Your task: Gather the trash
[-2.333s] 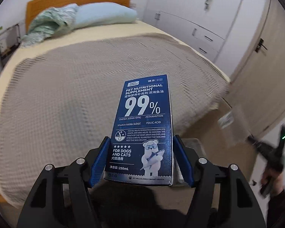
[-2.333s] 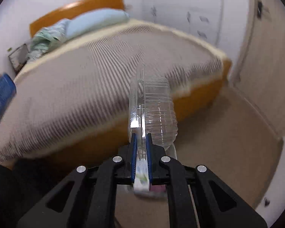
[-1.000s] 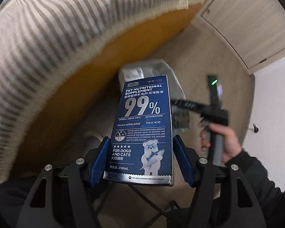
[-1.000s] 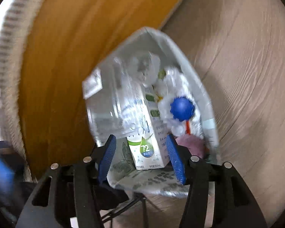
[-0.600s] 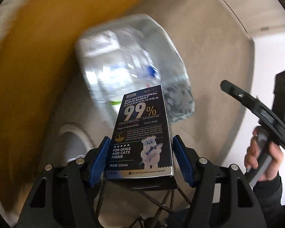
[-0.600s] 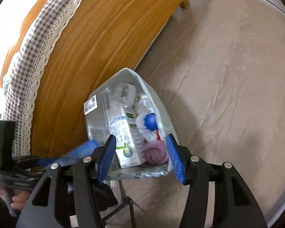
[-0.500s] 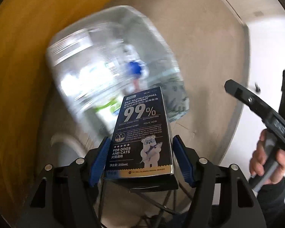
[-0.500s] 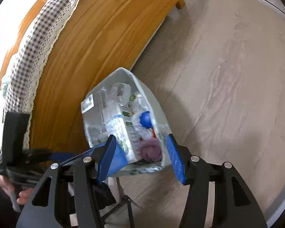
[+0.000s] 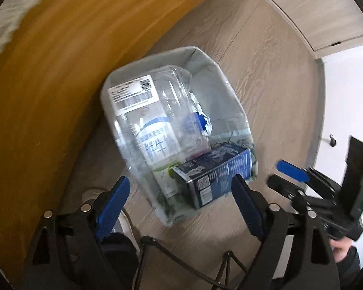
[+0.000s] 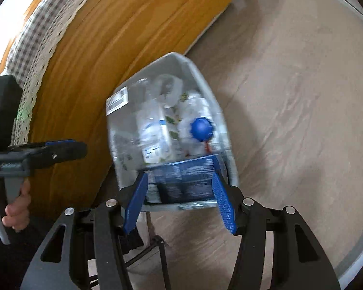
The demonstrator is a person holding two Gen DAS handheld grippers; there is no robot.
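Note:
The grey bin [image 9: 157, 56] with a clear liner stands on the floor against the bed side. In it are a clear plastic clamshell with a white label [image 9: 142, 96], a milk carton [image 9: 157, 149] and a blue cap [image 10: 200, 129]. The dark blue pet-supplement box [image 9: 213, 176] lies tilted at the bin's near end, clear of both pads. My left gripper [image 9: 179, 193] hangs above it, jaws opening, nothing gripped. My right gripper [image 10: 179, 203] is open and empty over the same bin [image 10: 171, 58], with the box [image 10: 184, 178] below it. Each gripper shows in the other's view: right gripper [image 9: 285, 177], left gripper [image 10: 60, 149].
The orange wooden bed side [image 9: 60, 72] runs along the bin's left, topped by a checked cover with a lace edge [image 10: 36, 48]. Pale wood floor [image 10: 290, 96] spreads to the right. Black tripod legs [image 9: 181, 265] and a shoe [image 9: 92, 193] sit below the grippers.
My left gripper came down over the bin and opened, and the blue box dropped out into the bin. The right gripper earlier let the clear clamshell into the bin and has since risen slightly.

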